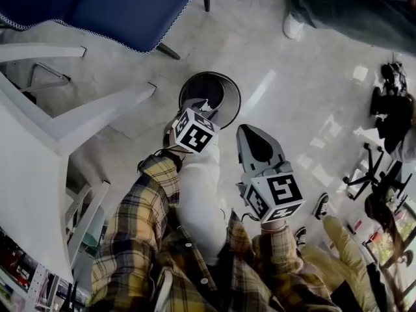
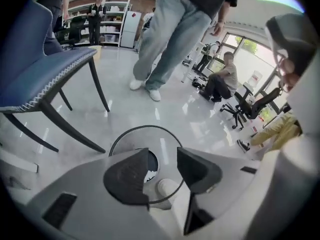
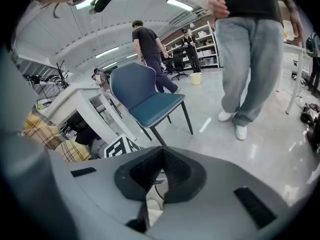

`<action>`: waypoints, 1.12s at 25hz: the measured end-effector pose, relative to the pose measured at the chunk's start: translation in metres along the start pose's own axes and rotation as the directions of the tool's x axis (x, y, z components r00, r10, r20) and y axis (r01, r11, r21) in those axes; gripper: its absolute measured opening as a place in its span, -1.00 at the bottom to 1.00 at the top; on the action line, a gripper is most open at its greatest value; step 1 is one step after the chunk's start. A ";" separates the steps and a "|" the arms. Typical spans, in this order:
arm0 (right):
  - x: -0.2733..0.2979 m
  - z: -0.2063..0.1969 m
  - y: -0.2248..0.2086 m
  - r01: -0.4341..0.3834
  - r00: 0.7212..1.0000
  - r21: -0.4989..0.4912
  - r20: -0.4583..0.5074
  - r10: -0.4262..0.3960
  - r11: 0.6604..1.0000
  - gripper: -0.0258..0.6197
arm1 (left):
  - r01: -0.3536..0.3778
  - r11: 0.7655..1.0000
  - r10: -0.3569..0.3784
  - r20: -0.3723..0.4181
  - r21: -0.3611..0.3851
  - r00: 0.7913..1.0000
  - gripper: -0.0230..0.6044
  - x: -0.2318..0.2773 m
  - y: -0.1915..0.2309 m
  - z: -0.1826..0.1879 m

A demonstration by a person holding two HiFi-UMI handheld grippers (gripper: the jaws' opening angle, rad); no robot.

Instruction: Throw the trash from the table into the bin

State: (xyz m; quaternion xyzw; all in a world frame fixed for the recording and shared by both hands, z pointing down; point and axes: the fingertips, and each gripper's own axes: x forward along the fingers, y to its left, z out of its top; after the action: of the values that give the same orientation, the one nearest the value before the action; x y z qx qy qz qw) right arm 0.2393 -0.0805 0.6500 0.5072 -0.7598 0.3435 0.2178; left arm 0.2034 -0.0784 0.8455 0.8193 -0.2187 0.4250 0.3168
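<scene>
A round black mesh bin [image 1: 229, 91] stands on the pale floor just beyond my feet. My left gripper [image 1: 197, 104] hangs over its near rim, pointing steeply down. In the left gripper view the bin [image 2: 131, 135] lies straight below the left gripper [image 2: 162, 165], whose jaws stand open with nothing between them. Pale scraps [image 2: 148, 176] show at the bin's bottom; I cannot tell what they are. My right gripper [image 1: 249, 130] hovers to the right of the bin over bare floor. Its jaws [image 3: 161, 168] are shut tip to tip and hold nothing that I can see.
A blue chair [image 1: 110, 8] stands left of the bin, with a white table [image 1: 39, 168] at the left edge. A person in jeans [image 2: 172, 39] stands beyond the bin. Black office chairs [image 1: 374, 171] and seated people are at the right.
</scene>
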 end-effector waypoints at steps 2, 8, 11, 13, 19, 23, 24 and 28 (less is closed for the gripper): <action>-0.024 0.021 0.013 -0.005 1.000 -0.020 0.001 0.005 1.000 -0.92 | -0.001 1.000 0.001 0.026 -0.020 1.000 -0.34 -0.035 -0.015 0.012; -0.092 0.085 0.065 -0.037 0.999 -0.094 -0.002 0.037 0.995 -0.92 | -0.022 0.997 0.033 0.156 -0.074 0.987 -0.50 -0.151 -0.055 0.059; -0.116 0.118 0.087 -0.076 0.997 -0.147 0.006 0.077 0.986 -0.92 | -0.045 0.990 0.079 0.261 -0.133 0.962 -0.59 -0.210 -0.066 0.093; -0.134 0.136 0.100 -0.096 0.995 -0.172 0.012 0.099 0.980 -0.92 | -0.051 0.984 0.106 0.326 -0.173 0.939 -0.64 -0.251 -0.077 0.111; -0.179 0.199 0.146 -0.173 0.976 -0.290 0.078 0.204 0.941 -0.92 | -0.117 0.944 0.268 0.511 -0.308 0.817 -0.72 -0.381 -0.097 0.144; -0.201 0.231 0.183 -0.228 0.953 -0.350 0.108 0.282 0.908 -0.92 | -0.170 0.913 0.372 0.586 -0.370 0.720 -0.73 -0.461 -0.103 0.145; -0.204 0.238 0.193 -0.246 0.946 -0.366 0.110 0.304 0.898 -0.92 | -0.179 0.903 0.397 0.601 -0.390 0.694 -0.74 -0.480 -0.103 0.143; -0.212 0.254 0.243 -0.323 0.912 -0.448 0.089 0.402 0.833 -0.92 | -0.220 0.852 0.505 0.631 -0.475 0.589 -0.77 -0.551 -0.095 0.127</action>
State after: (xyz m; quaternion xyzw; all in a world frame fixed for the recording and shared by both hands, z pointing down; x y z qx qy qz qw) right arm 0.1027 -0.0769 0.2632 0.3226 -0.9149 0.1583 0.1841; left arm 0.0346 -0.0519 0.2981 0.7859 -0.5636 0.0685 0.2451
